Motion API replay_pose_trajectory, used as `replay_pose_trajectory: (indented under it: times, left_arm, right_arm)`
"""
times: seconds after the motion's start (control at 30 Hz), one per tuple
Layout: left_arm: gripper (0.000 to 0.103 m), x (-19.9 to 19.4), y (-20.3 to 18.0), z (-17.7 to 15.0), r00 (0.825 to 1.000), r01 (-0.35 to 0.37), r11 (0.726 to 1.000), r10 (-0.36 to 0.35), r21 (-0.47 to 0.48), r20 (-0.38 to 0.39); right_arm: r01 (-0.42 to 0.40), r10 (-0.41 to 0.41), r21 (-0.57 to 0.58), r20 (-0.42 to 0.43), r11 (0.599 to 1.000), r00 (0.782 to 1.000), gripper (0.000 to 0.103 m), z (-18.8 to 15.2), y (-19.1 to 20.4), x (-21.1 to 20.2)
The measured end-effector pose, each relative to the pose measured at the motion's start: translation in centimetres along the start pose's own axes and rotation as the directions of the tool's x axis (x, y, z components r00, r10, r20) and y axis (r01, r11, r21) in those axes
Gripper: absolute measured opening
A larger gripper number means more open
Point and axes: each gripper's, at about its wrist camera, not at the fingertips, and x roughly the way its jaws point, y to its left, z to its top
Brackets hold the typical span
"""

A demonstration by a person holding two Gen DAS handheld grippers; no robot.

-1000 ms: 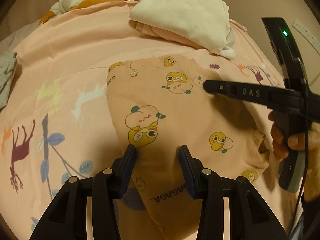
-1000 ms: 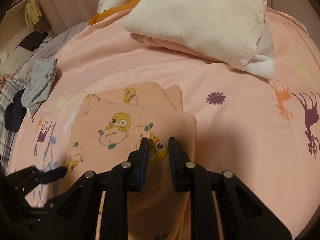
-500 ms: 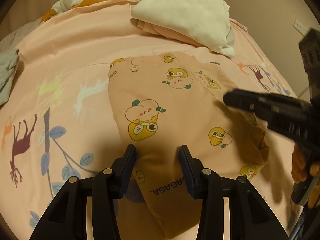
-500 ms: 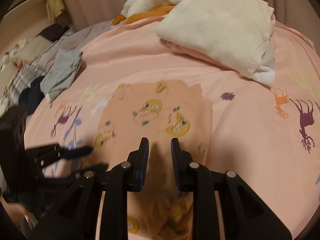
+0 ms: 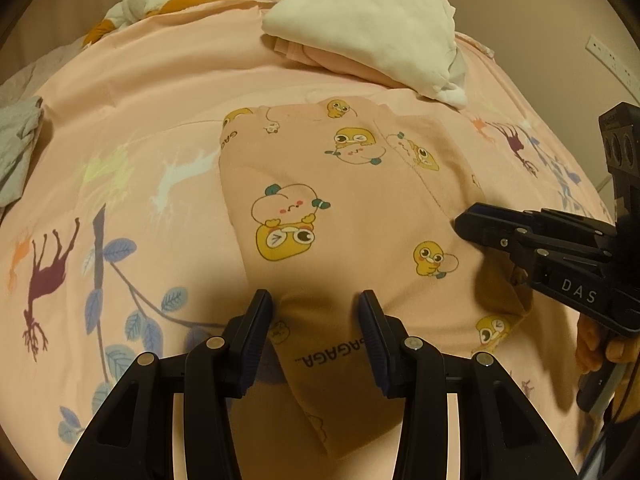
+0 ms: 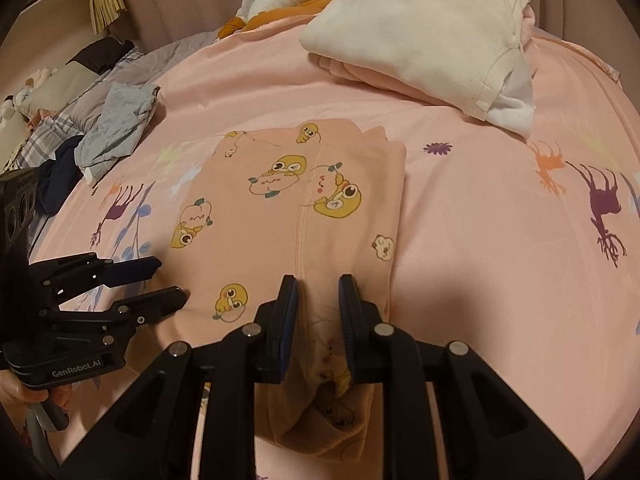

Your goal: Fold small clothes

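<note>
Your peach duck-print garment (image 5: 344,208) lies folded flat on the pink bed sheet (image 5: 152,92). Your left hand-held gripper (image 5: 316,320) is half open over its near edge, gripping nothing. Your right hand-held gripper (image 6: 318,300) is slightly parted, straddling a fabric ridge. Cream folded stack (image 6: 420,28) lies beyond; grey clothes (image 6: 116,128) far left.

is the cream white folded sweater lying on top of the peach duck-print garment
No, the cream white folded sweater sits farther back on the pink bedsheet, with bare sheet between it and the peach duck-print garment.
</note>
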Motion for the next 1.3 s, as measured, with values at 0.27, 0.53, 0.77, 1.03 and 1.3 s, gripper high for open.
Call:
replay_pose_trajectory:
  times: [0.27, 0.53, 0.77, 1.03, 1.3]
  left_arm:
    - [0.043, -0.5, -0.3, -0.9, 1.000, -0.001, 1.000, 0.001, 0.005, -0.014]
    - [0.043, -0.6, -0.6, -1.9, 0.999, -0.005, 1.000, 0.006, 0.017, -0.034]
    - [0.043, -0.7, -0.8, -2.3, 0.999, -0.005, 1.000, 0.006, 0.012, -0.042]
    - [0.043, -0.9, -0.8, -2.8, 0.999, -0.005, 1.000, 0.005, 0.002, -0.051]
    - [0.043, -1.3, -0.3, -3.4, 0.998, 0.006, 0.999, -0.009, -0.043, -0.060]
  right_arm:
    - [-0.020, 0.020, 0.037, 0.007, 0.999, 1.000, 0.021, -0.4, -0.8, -0.7]
    - [-0.010, 0.010, 0.048, 0.008, 0.999, 1.000, 0.026, -0.7, -0.9, -1.2]
    - [0.000, 0.000, 0.068, -0.002, 0.998, 1.000, 0.037, -1.4, -1.5, -1.6]
    - [0.001, 0.000, 0.082, -0.013, 0.997, 1.000, 0.037, -2.1, -1.7, -1.8]
    - [-0.003, 0.006, 0.106, -0.027, 0.994, 1.000, 0.040, -2.7, -2.1, -2.1]
